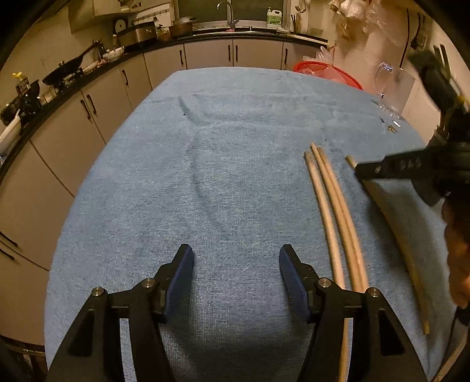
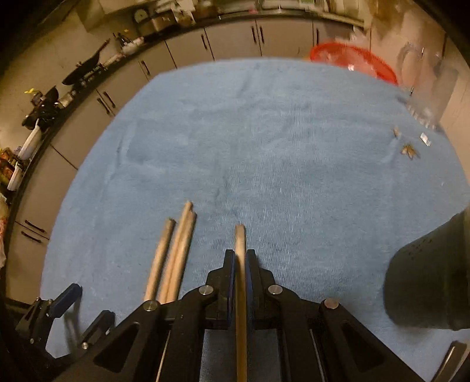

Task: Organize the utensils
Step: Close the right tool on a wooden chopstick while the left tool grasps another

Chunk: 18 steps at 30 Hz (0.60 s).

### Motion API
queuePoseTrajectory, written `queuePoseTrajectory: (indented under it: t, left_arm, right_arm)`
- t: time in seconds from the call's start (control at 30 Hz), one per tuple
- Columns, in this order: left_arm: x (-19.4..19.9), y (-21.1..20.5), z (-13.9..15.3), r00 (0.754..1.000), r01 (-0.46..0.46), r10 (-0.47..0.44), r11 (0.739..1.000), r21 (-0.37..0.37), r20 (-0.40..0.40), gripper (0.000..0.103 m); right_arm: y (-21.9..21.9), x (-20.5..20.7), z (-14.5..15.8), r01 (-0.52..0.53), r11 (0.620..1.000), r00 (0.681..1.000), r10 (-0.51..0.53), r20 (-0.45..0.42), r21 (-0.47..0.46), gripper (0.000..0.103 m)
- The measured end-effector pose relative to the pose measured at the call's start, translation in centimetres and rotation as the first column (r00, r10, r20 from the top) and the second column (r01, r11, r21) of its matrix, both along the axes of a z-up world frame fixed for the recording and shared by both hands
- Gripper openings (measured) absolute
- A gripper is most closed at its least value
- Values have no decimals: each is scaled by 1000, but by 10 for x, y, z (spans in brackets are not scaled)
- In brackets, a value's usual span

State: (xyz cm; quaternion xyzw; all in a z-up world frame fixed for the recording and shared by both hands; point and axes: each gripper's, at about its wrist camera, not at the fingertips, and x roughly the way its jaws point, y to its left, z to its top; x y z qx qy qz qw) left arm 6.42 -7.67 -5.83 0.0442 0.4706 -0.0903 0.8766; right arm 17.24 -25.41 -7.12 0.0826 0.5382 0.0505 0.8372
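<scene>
A: A blue towel (image 1: 223, 164) covers the desk in a dim kitchen, and the left gripper (image 1: 236, 260) hangs over it with its fingers (image 1: 183, 267) standing apart, only bare cloth between them.

B: And the chopsticks?

A: Three wooden chopsticks (image 1: 337, 211) lie side by side on the towel just right of the left gripper, two of them touching, their tips pointing away toward the far edge. A fourth chopstick (image 2: 240, 244) sits clamped between the nearly closed fingers of the right gripper (image 2: 240, 258), running back along the tool with its tip sticking out in front.

B: How near is the held one to the rest?

A: In the right wrist view it lies just right of the three and roughly parallel to them, apart from them. Whether it touches the towel cannot be told.

B: What else is on the cloth?

A: A dark perforated holder (image 2: 426, 276) stands at the right edge of the right wrist view. Small scraps (image 2: 409, 150) lie far right near a clear glass pitcher (image 1: 384, 78), and a red basket (image 1: 329, 73) sits beyond the far right corner of the desk.

B: And behind?

A: Grey cabinets (image 1: 205, 55) under a dark counter carrying pans and a faucet (image 1: 227, 11).
</scene>
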Motion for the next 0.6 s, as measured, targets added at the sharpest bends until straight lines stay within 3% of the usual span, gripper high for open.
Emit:
queuePoseTrajectory:
  t: [0.2, 0.33, 0.43, 0.57, 0.6]
  left_arm:
    - [18, -14, 16, 999, 43, -44, 998, -42, -16, 62]
    - [39, -33, 20, 994, 85, -89, 994, -63, -60, 61]
    - [59, -49, 21, 988, 108, -115, 992, -72, -104, 53]
    - [79, -64, 12, 978, 111, -118, 992, -52, -172, 33]
    - [81, -66, 11, 976, 112, -120, 992, -53, -180, 33]
  right_arm:
    - [-8, -15, 0, -7, 1000, 1000, 7, 16, 8, 7]
    - [-16, -40, 10, 7, 998, 999, -11, 50, 64, 7]
    - [-22, -55, 23, 9, 997, 995, -16, 95, 75, 7]
    - [-28, -64, 31, 8, 997, 993, -17, 117, 79, 7]
    - [-30, -65, 32, 10, 996, 993, -20, 119, 83, 7]
